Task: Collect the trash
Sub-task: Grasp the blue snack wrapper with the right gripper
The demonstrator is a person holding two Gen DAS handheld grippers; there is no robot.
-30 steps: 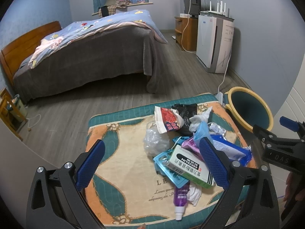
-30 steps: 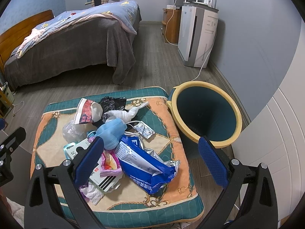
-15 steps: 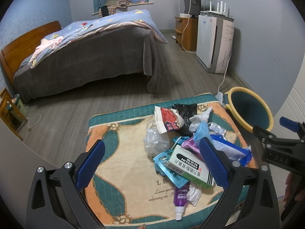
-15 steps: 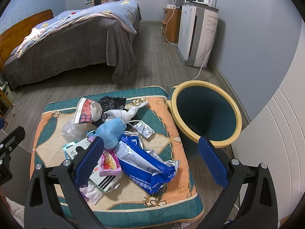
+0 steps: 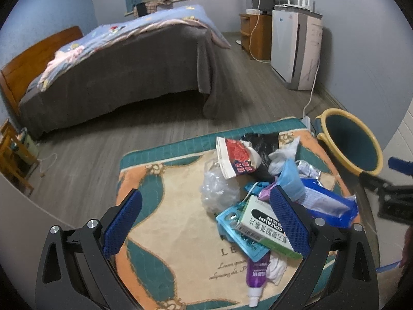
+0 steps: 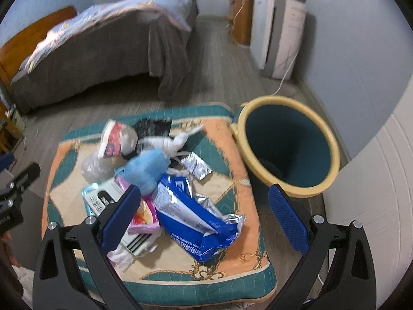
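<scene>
Trash lies heaped on a patterned cushion (image 6: 232, 188) in a bedroom, with a bed (image 5: 116, 72) far to the left. At the left of the heap sit a crumpled clear plastic bag (image 5: 219, 191) and a red-printed paper bag (image 5: 236, 159). Nearer, a teal blister pack (image 5: 232, 222) lies under a green-and-white medicine box (image 5: 260, 228), with a purple tube (image 5: 255, 275) just below them. Toward the middle rest a black plastic bag (image 6: 155, 125), a light blue face mask (image 6: 147, 168) and a pink packet (image 6: 144, 214). Right of these lies a blue wipes packet (image 6: 196, 222), with a small foil sachet (image 6: 196, 166) beyond it.

The left gripper (image 5: 206, 224) hovers over the near part of the cushion, jaws spread wide and holding nothing. The right gripper (image 6: 206, 222) hangs above the blue wipes packet, jaws likewise wide apart and empty. A yellow-rimmed teal bin (image 6: 286, 149) stands on the floor, touching the cushion's right edge. A white appliance (image 6: 278, 31) stands at the far right wall.
</scene>
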